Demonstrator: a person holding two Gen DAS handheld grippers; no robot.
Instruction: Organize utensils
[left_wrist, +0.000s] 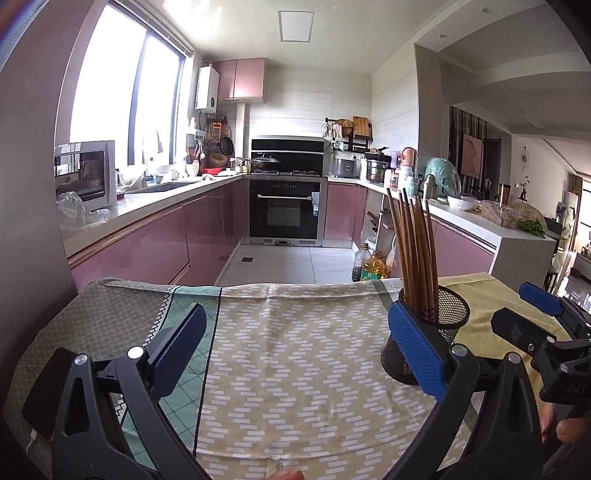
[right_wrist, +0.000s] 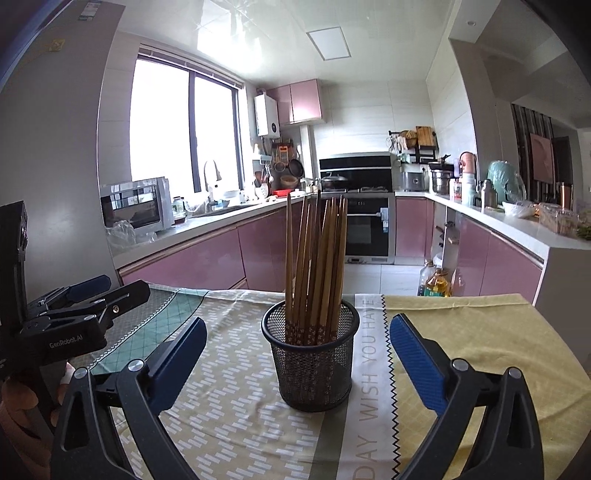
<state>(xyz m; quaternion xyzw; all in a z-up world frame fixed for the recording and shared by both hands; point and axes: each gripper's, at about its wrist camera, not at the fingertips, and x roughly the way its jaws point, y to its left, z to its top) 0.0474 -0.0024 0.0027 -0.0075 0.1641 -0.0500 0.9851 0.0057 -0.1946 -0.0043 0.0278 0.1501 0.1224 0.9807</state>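
A black mesh cup (right_wrist: 314, 373) full of several wooden chopsticks (right_wrist: 314, 258) stands upright on the cloth-covered table (right_wrist: 480, 332). My right gripper (right_wrist: 298, 323) is open and wide, pointing straight at the cup, which stands just ahead of its blue pads (right_wrist: 417, 362) without touching them. In the left wrist view the cup (left_wrist: 448, 317) and chopsticks (left_wrist: 413, 251) appear behind the right finger (left_wrist: 413, 347) of my left gripper (left_wrist: 299, 328). That gripper is open over bare cloth, with nothing between its fingers. Each gripper shows in the other's view, the right gripper (left_wrist: 509, 304) and the left gripper (right_wrist: 122, 290).
Patterned cloths (left_wrist: 295, 350) cover the table; a yellow one (right_wrist: 480, 350) lies on the right. A dark phone with a white cable (left_wrist: 44, 387) rests near the table's left edge. Beyond the far edge are oil bottles (left_wrist: 373, 266) on the floor and pink kitchen cabinets.
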